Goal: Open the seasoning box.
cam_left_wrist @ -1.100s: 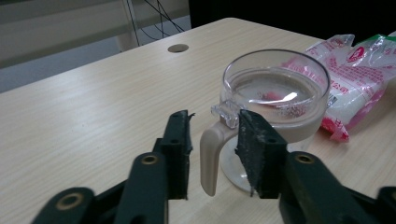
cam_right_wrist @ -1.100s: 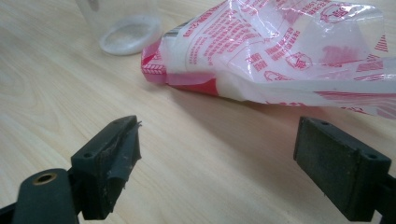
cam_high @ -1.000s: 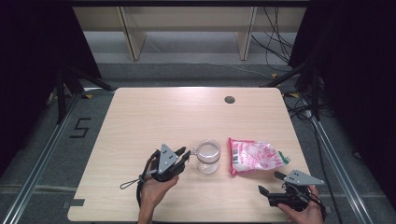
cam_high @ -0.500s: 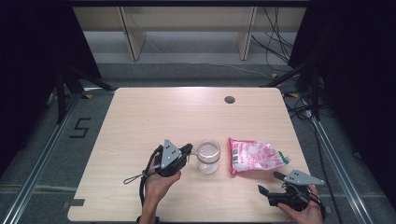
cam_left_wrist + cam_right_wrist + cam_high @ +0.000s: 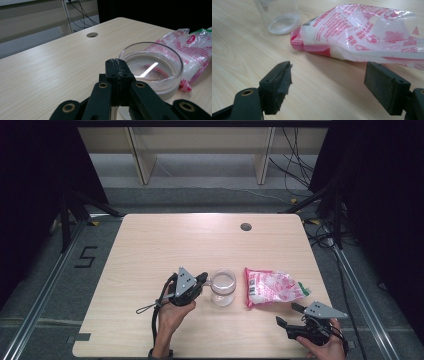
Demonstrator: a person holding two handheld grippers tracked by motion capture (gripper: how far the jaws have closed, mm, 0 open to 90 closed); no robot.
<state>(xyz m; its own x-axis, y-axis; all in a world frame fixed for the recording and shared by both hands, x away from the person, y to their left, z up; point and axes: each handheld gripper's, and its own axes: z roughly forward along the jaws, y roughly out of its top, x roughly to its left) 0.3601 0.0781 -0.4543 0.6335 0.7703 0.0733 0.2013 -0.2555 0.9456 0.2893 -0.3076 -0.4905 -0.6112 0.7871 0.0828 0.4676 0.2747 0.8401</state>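
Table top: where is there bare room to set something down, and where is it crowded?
Free: the far half of the table, from the cable hole to the left edge. Also the near strip between both hands. Crowded: near-right middle, where left claw, glass jar and pink bag line up closely.

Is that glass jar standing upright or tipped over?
Upright. The glass jar stands on its base on the table, its open round mouth facing up in the left gripper view.

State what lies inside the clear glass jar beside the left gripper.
The glass jar looks empty: through its open mouth its clear bottom shows, with a light glare and the red of the plastic bag behind. The left gripper, jaws together, covers its near wall.
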